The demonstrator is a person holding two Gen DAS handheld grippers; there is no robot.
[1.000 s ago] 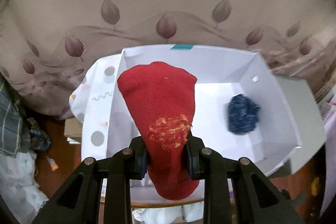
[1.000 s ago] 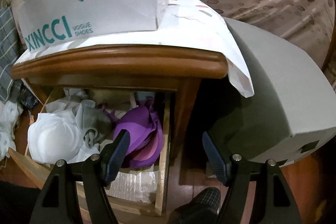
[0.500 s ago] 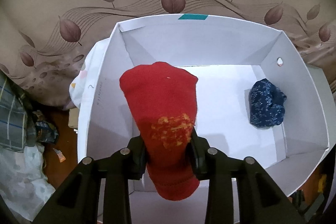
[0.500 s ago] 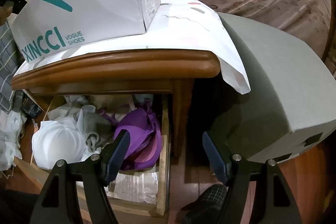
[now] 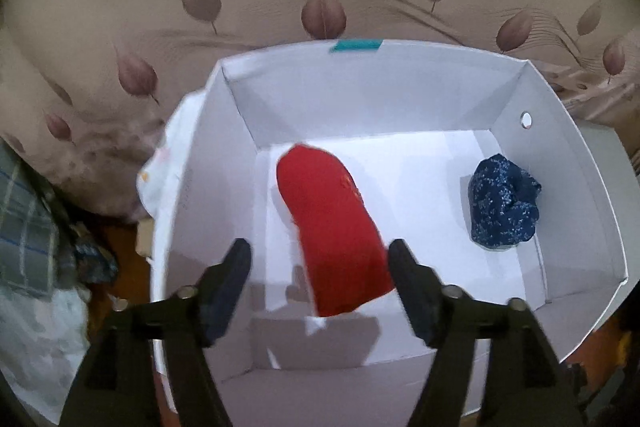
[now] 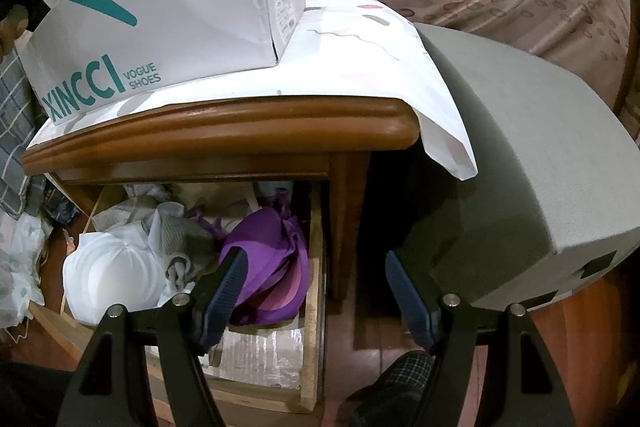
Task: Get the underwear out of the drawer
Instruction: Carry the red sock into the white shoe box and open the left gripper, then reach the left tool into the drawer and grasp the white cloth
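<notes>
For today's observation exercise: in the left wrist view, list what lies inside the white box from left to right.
Red garment → blue patterned bundle → small round hole in the white box right-hand wall.

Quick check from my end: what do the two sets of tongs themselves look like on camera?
Both match: the left tongs and right tongs have black angular arms with silver round bolts and dark blue fingers, ribbed on the inner faces. No cables, markings or sleeves show.
</notes>
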